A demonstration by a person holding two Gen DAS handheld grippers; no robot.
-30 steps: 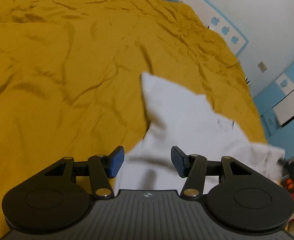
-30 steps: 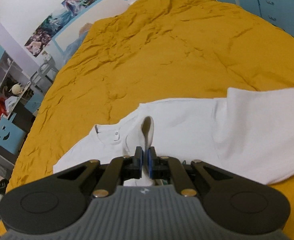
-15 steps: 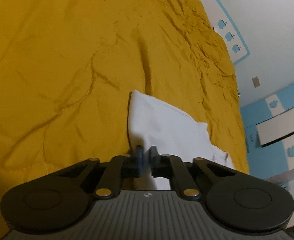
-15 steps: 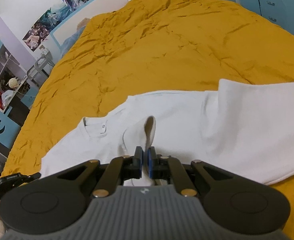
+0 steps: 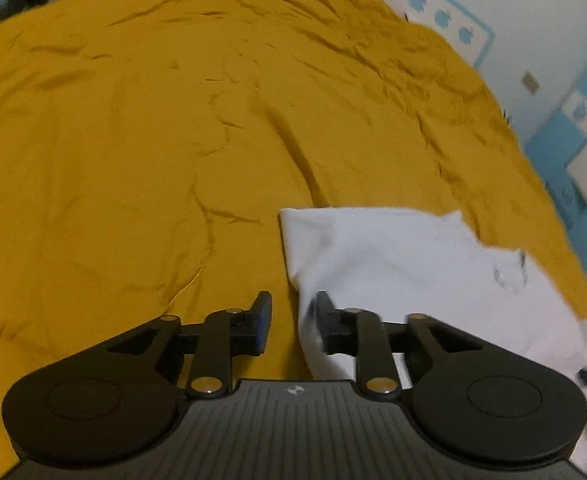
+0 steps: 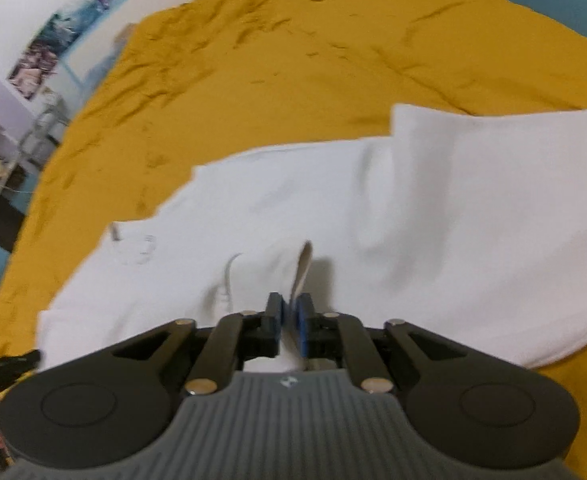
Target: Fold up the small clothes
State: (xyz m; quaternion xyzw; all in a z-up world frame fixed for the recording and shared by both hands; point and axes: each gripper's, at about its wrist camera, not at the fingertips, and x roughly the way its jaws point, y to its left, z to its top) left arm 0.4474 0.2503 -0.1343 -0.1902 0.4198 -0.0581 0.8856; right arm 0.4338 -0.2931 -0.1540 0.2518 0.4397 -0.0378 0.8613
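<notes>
Pinching a raised fold of the white garment point(image 6: 373, 208), the right gripper point(image 6: 289, 318) has its 2 blue pads nearly together with the cloth between them. The left gripper point(image 5: 291, 318) stands with its jaws apart and grips nothing; the garment's edge lies against its right finger point(image 5: 325, 322), blurred. The garment is spread flat on the wrinkled mustard bedspread point(image 5: 173, 140), with 1 layer doubled over at its right side in the right wrist view.

Matt white cloth garment point(image 6: 373, 208) lies on a creased, seemingly cotton mustard bedspread point(image 5: 173, 120).
</notes>
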